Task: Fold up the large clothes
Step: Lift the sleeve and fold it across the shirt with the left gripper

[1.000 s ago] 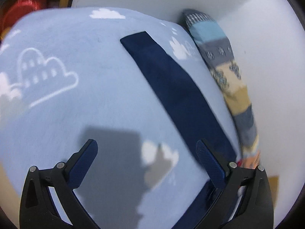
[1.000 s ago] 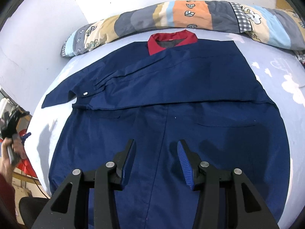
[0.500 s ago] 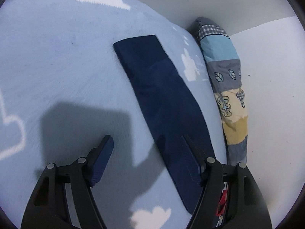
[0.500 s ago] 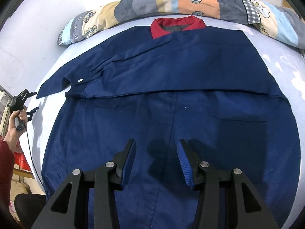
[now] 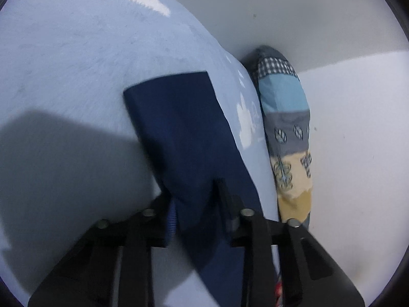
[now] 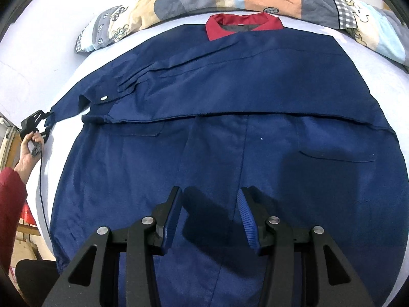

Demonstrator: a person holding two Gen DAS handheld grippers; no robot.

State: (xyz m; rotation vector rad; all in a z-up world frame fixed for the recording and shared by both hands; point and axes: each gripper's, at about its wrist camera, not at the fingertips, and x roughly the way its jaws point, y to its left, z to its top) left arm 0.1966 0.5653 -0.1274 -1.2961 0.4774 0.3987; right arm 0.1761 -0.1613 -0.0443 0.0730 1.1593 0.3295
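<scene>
The left wrist view shows the left gripper [image 5: 196, 212] closing its jaws around the navy sleeve [image 5: 184, 138], with the cloth already between the pads and running away ahead of the fingers across the light blue bedsheet [image 5: 71, 58]; the grip sits partway along the sleeve, probably so it can be carried inward over the body of the garment. To the gripper's right a patchwork bolster [image 5: 283, 117] lies against the wall. In the right wrist view the right gripper [image 6: 208, 217] hangs released, half-spread above the lower front of the navy jacket [image 6: 230, 97], which lies flat on the bed with its red collar [image 6: 242, 24] farthest ahead; one sleeve is already folded across the chest. A hand [image 6: 29, 151] at far left holds the other gripper at the outstretched sleeve. Whether the left pads are pressing yet is blurred, and the jacket's hem is cut off behind the right gripper's frame.
</scene>
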